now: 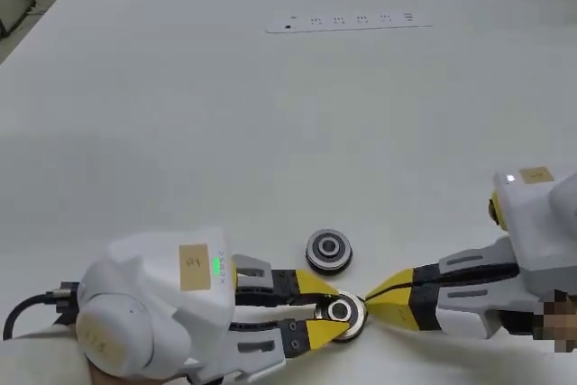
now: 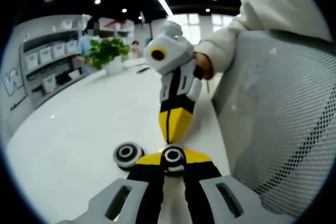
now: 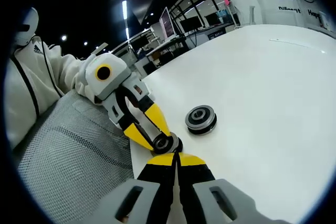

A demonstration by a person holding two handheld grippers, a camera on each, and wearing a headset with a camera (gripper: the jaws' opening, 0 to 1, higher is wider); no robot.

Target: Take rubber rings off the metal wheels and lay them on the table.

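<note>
**Ring removal barely started: 0 rings on table, 2 wheels left**

Progress: no loose rubber rings seen on the table point(image 1: 180, 114) yet. Both wheels look like they still carry theirs. The loose wheel point(image 1: 328, 251) sits flat near the table's front edge, just beside the grippers, and its black rubber ring point(image 3: 200, 128) is clearly still on the rim. The held wheel point(image 3: 165, 142) is right at the front edge, between the two grippers. Its ring is prob still on too, but the rim is mostly hidden by the jaws, so can't confirm. Left to do, as I read it: strip this one, lay the ring down, then do the 2nd wheel.

Grippers: the left gripper point(image 2: 173, 157) is clamped on the held wheel, w/ one yellow tip on each side of it at a narrow-to-mid opening. The right gripper point(image 3: 176, 159) has its jaws pressed together w/ no visible gap, tips meeting the wheel's rim opposite the left gripper. Can't tell if it has the ring edge pinched or is just touching.

Other: a power strip point(image 1: 347, 21) lies at the far side, well apart.
</note>
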